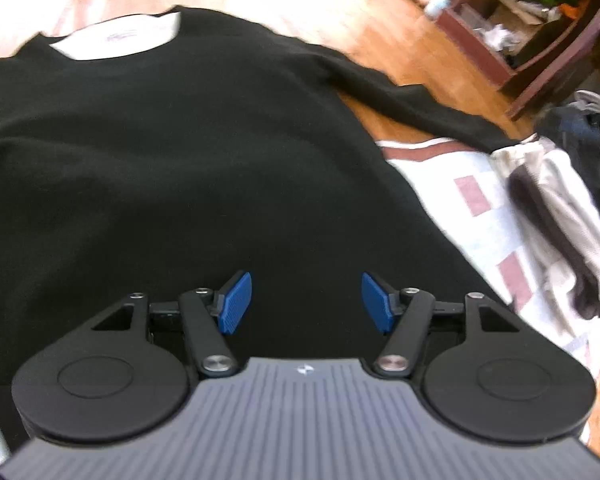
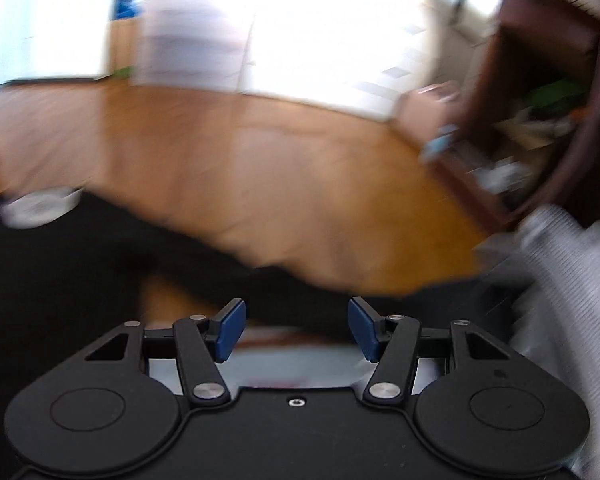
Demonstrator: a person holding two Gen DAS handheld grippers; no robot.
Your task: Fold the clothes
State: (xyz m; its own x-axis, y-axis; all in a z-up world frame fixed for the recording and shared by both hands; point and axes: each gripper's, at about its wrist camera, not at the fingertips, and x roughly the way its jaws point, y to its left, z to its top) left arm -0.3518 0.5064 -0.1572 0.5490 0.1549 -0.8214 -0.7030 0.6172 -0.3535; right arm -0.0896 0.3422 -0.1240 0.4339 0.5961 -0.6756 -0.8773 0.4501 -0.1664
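Seemingly at the start of a fold, the left gripper hovers with jaws apart and empty over the lower body of a black sweater, spread flat and front up partly on a patterned mat, partly on the wood floor. The right gripper, its jaws likewise apart and holding nothing, is blurred mid-swing near the outstretched sleeve, which runs toward a pile of clothes. Farther off lie the collar and white neck label, then a dark wooden cabinet. No fold looks made yet; the next move likely calls for pinching the sleeve or a side edge and carrying it across the body.
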